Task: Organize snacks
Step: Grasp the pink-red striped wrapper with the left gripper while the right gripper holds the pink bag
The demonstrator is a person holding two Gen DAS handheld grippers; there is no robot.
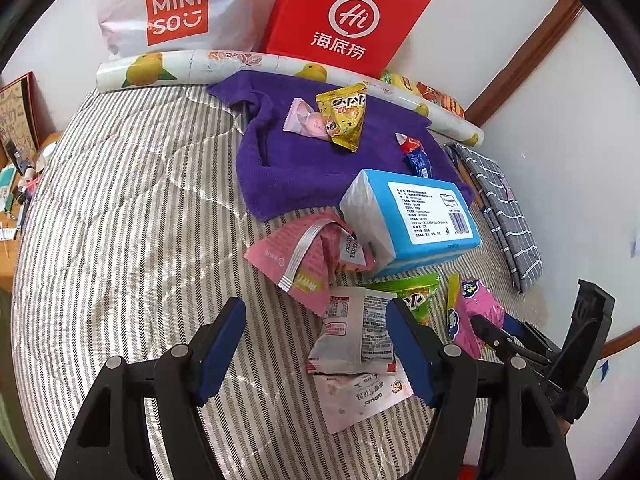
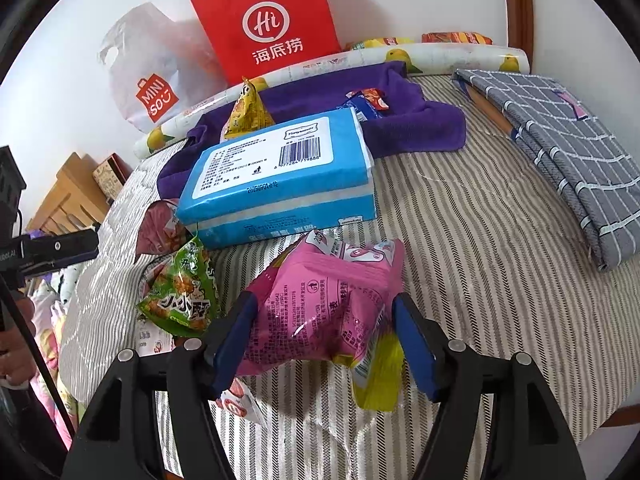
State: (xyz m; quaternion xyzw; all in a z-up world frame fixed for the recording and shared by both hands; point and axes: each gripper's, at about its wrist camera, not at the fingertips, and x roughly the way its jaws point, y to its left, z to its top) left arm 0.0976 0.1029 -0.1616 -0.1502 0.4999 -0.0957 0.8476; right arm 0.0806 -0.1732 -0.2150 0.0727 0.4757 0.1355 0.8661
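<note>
Snack packets lie scattered on a striped bedcover. My left gripper (image 1: 316, 344) is open above a white packet (image 1: 352, 336), which lies by its right finger. A pink pouch (image 1: 304, 256) and a green packet (image 1: 416, 294) lie just beyond. My right gripper (image 2: 324, 336) is open with a pink snack bag (image 2: 324, 300) between its fingers; whether they touch it I cannot tell. The same bag shows in the left wrist view (image 1: 472, 312). A green packet (image 2: 180, 292) lies left of it. A yellow packet (image 1: 344, 116), a pale pink packet (image 1: 304, 118) and a blue-red packet (image 1: 416, 156) rest on a purple towel (image 1: 288, 160).
A blue tissue pack (image 1: 416, 216) sits mid-bed, partly on the towel. A red paper bag (image 1: 344, 16) and a white Miniso bag (image 1: 172, 8) lean on the wall behind a rolled fruit-print sheet (image 1: 192, 66). A folded grey checked cloth (image 2: 568, 148) lies at the right.
</note>
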